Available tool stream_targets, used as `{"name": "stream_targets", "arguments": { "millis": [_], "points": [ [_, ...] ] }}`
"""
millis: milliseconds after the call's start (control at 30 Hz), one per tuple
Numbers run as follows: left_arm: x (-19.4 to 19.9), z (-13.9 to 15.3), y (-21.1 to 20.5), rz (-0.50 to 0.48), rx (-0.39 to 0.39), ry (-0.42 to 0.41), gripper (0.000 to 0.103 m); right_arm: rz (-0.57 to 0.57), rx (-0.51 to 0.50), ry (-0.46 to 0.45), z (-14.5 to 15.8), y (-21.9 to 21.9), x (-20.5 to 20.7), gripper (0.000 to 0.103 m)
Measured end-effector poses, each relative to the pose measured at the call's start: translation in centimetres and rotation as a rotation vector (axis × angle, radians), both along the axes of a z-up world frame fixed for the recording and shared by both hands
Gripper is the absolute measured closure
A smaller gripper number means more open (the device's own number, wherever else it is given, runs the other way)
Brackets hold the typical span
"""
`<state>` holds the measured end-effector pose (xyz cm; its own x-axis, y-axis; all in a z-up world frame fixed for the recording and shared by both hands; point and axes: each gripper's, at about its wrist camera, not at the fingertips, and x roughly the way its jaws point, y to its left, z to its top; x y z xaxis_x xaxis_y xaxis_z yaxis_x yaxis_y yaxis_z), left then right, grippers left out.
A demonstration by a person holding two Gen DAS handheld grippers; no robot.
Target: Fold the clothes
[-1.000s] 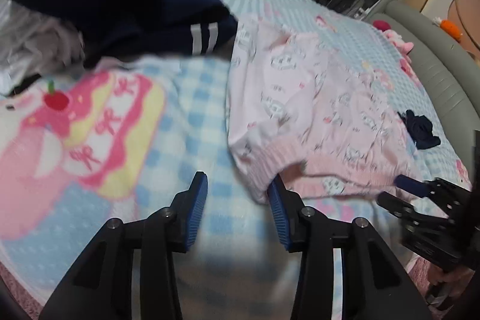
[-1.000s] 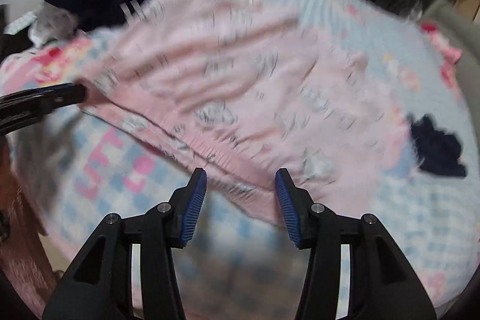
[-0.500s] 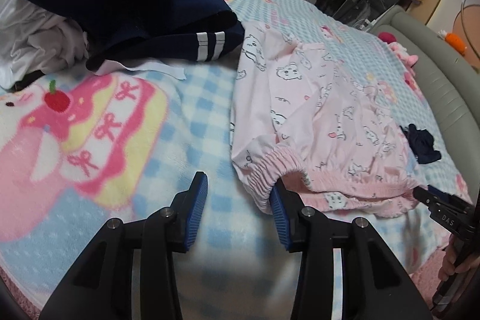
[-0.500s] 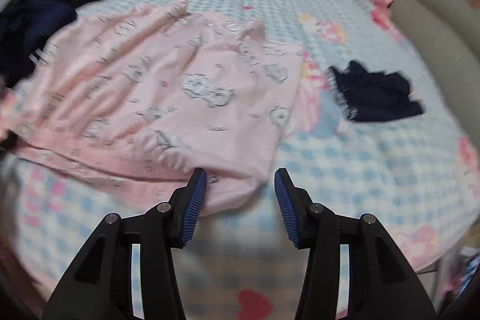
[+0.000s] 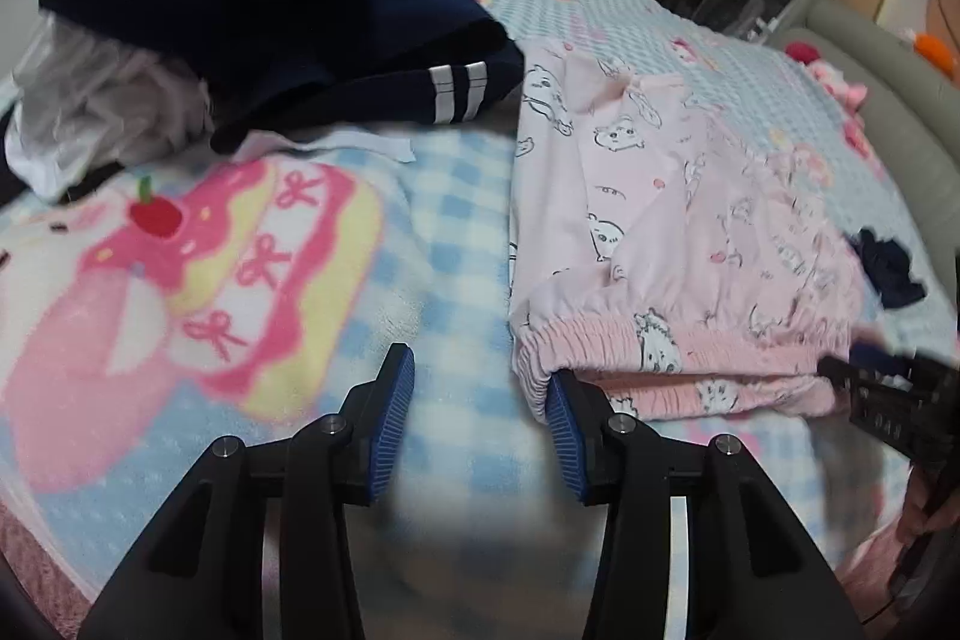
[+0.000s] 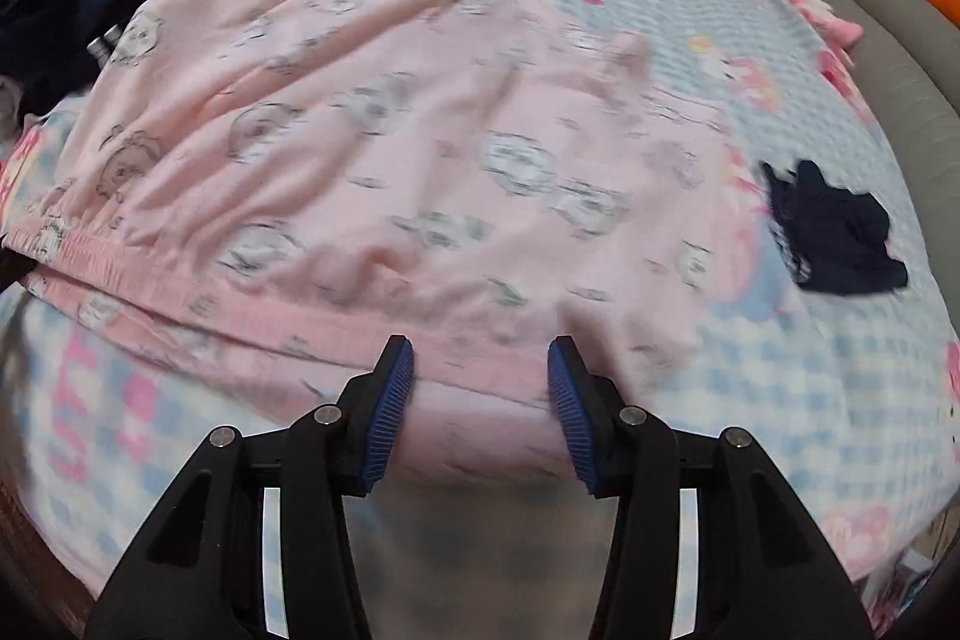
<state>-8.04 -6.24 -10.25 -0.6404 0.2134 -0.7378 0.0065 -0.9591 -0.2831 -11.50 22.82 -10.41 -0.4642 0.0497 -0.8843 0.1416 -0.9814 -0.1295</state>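
My left claw [image 5: 480, 406] stands wide with nothing between its blue pads; its right pad [image 5: 561, 421] sits just at the gathered left corner of the waistband of the pink pajama pants [image 5: 678, 244], touching or nearly so. My right claw [image 6: 480, 388] is just as wide, and the elastic waistband [image 6: 252, 322] of those pants runs across the gap between its pads, the cloth lying loose there and not pinched. The pants, printed with small cartoon bears, lie spread flat on the bed's blue-checked blanket [image 5: 456, 232], waistband toward me and the legs running away. Taking the pants as the landmark: a heap of navy clothes [image 5: 270, 4] with two white stripes on a cuff sits just beyond their far left corner, touching the edge, and a crumpled white garment [image 5: 102, 106] lies under that heap's left side. To the left of the pants the blanket shows a pink and yellow cake picture [image 5: 198, 280] with a red cherry. To the right of the pants, apart from them, lies a small dark navy garment [image 6: 834, 232]. Past that runs the grey padded bed frame [image 6: 900, 70].
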Motion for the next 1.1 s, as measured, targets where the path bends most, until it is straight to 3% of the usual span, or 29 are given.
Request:
{"name": "stream_targets", "arguments": {
  "millis": [133, 233, 367, 400, 533, 667, 733, 833, 933, 967, 1100],
  "points": [
    [0.8, 1.3, 0.5, -0.028, 0.01, 0.032, 0.054, -0.067, 0.047, -0.015, -0.6, 2.2, 0.4, 0.051],
    [1.4, 2.2, 0.8, -0.05, 0.017, 0.056, 0.054, -0.109, -0.083, -0.046, 0.3, 5.4, 2.2, 0.051],
    [2.2, 3.4, 1.3, -0.078, 0.027, 0.088, 0.054, -0.103, -0.169, 0.03, 3.2, 7.0, 3.8, 0.051],
    [2.1, 3.6, 2.3, -0.13, 0.05, 0.086, 0.055, -0.096, -0.18, 0.049, 3.7, 6.9, 3.8, 0.051],
    [0.5, 3.1, 8.9, -0.33, 0.041, 0.034, 0.063, -0.081, -0.161, 0.107, 3.8, 5.9, 2.5, 0.051],
    [-1.8, 1.6, 14.4, -0.445, 0.035, -0.035, 0.064, -0.105, -0.16, 0.132, 2.4, 5.8, 1.5, 0.051],
    [-3.3, 0.5, 16.3, -0.451, 0.048, -0.099, 0.064, -0.136, -0.207, 0.122, 1.6, 6.5, 1.3, 0.051],
    [-4.9, -1.1, 16.8, -0.352, 0.146, -0.207, 0.064, -0.148, -0.273, 0.123, 1.1, 7.2, 1.6, 0.051],
    [-5.5, -2.4, 16.1, -0.251, 0.255, -0.304, 0.063, -0.136, -0.27, 0.139, 0.5, 7.5, 1.9, 0.051],
    [-5.3, -2.7, 16.1, -0.248, 0.259, -0.322, 0.063, -0.142, -0.284, 0.139, 0.2, 7.6, 2.0, 0.051],
    [-2.3, -2.9, 17.6, -0.354, 0.136, -0.308, 0.064, -0.161, -0.331, 0.135, -0.5, 8.2, 2.7, 0.051]
  ]
}}
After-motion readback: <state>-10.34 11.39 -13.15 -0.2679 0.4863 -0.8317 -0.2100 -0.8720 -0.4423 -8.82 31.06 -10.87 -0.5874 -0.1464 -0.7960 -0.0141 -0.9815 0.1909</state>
